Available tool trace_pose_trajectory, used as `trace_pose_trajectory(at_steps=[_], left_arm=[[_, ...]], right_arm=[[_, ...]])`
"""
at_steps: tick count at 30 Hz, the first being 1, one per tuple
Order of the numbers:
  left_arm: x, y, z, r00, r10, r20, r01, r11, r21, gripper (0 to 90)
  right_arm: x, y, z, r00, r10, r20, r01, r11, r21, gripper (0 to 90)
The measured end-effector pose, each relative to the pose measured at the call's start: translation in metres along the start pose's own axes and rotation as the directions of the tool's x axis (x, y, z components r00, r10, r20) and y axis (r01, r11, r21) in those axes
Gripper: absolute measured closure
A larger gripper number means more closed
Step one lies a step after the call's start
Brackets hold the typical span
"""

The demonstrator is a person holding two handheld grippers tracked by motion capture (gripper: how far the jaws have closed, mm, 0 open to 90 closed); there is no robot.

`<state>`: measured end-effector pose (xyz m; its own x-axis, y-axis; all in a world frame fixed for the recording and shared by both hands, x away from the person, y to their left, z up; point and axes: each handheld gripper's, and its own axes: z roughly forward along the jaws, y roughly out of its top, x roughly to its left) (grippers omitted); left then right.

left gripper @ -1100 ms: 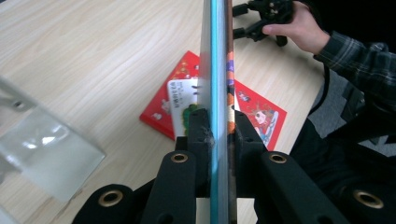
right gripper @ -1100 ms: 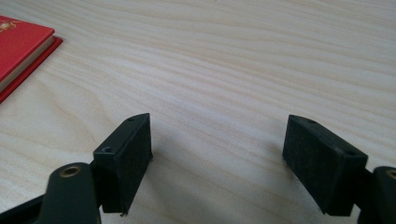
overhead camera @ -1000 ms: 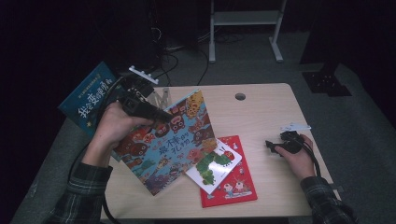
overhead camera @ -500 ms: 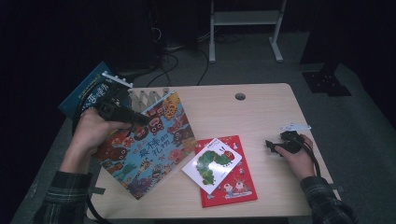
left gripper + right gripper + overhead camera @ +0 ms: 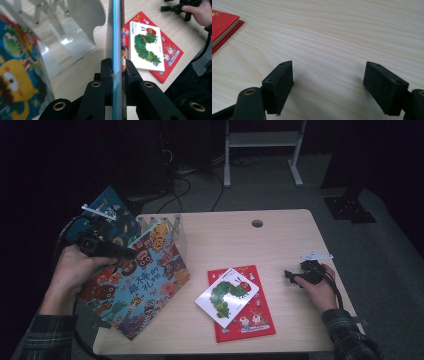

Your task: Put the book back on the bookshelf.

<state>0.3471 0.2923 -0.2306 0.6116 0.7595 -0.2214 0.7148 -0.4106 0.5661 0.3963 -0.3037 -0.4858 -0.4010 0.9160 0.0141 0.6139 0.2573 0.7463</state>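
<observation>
Wood-grain bench [image 5: 280, 245], carrying a white metal book rack [image 5: 167, 227] at its back left corner. Item in hand: a large picture book [image 5: 135, 285] with monsters on its cover, clamped edge-on between the jaws of the left claw [image 5: 117, 65], the spine running straight away from the claw in the left gripper view. The book is held tilted over the bench's left part, its upper corner just in front of the rack; whether it touches is not clear. The rack's dividers [image 5: 72, 37] lie ahead and to the left of the book's edge in that view, so the coming move is judged to turn on lining the upright book up with a slot. The right claw [image 5: 329, 82] is held apart, nothing between its jaws, low over bare wood well away from the rack. A red book [image 5: 245, 310] and a caterpillar book [image 5: 226, 296] lie flat mid-bench, stacked.
</observation>
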Motion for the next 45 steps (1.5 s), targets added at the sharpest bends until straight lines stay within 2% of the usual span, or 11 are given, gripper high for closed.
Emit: trace_pose_trajectory(at_steps=[8,13,19,20,25,26,30,35,38,43,45], left_arm=[[0.017,-0.017,-0.015,0.9977,-0.051,-0.045,0.05,0.9987,-0.011,80.7],[0.031,-0.029,-0.024,0.9928,-0.095,-0.074,0.094,0.9954,-0.018,80.7],[0.04,-0.035,-0.029,0.9881,-0.128,-0.085,0.126,0.9917,-0.023,80.7],[0.043,-0.035,-0.031,0.9858,-0.14,-0.093,0.138,0.9901,-0.022,80.7],[0.048,-0.035,-0.035,0.9818,-0.155,-0.11,0.153,0.9878,-0.028,80.7],[0.05,-0.033,-0.038,0.9786,-0.17,-0.116,0.167,0.9853,-0.038,80.7],[0.054,-0.029,-0.044,0.973,-0.193,-0.126,0.187,0.9807,-0.055,80.7],[0.057,-0.022,-0.048,0.9683,-0.21,-0.136,0.204,0.9775,-0.055,80.7],[0.062,-0.017,-0.053,0.9613,-0.232,-0.149,0.225,0.9725,-0.059,80.7],[0.066,-0.01,-0.057,0.9548,-0.242,-0.173,0.234,0.9702,-0.061,80.7],[0.069,-0.005,-0.06,0.9498,-0.254,-0.182,0.247,0.967,-0.064,80.7]], right_arm=[[0.0,0.0,0.0,1.0,0.003,0.002,-0.003,1.0,0.0,22.6],[0.0,0.0,0.0,1.0,0.004,0.003,-0.004,1.0,0.0,22.6],[0.0,0.0,0.0,1.0,0.007,0.005,-0.007,1.0,0.0,22.6],[0.0,0.0,0.0,1.0,0.008,0.006,-0.008,1.0,-0.001,22.6],[0.0,0.0,0.0,0.9999,0.009,0.007,-0.009,1.0,-0.001,22.6],[0.0,0.0,0.0,0.9999,0.01,0.007,-0.01,1.0,0.0,22.6],[0.0,0.0,0.0,0.9999,0.011,0.008,-0.011,1.0,0.0,22.6],[0.0,0.0,0.0,0.9999,0.011,0.008,-0.011,1.0,0.0,22.6],[0.0,0.0,0.0,0.9999,0.012,0.008,-0.012,1.0,0.0,22.6],[-0.001,0.0,0.0,0.9999,0.012,0.009,-0.012,1.0,0.0,22.6],[-0.001,0.001,0.001,0.9999,0.012,0.01,-0.012,1.0,0.0,22.6]])
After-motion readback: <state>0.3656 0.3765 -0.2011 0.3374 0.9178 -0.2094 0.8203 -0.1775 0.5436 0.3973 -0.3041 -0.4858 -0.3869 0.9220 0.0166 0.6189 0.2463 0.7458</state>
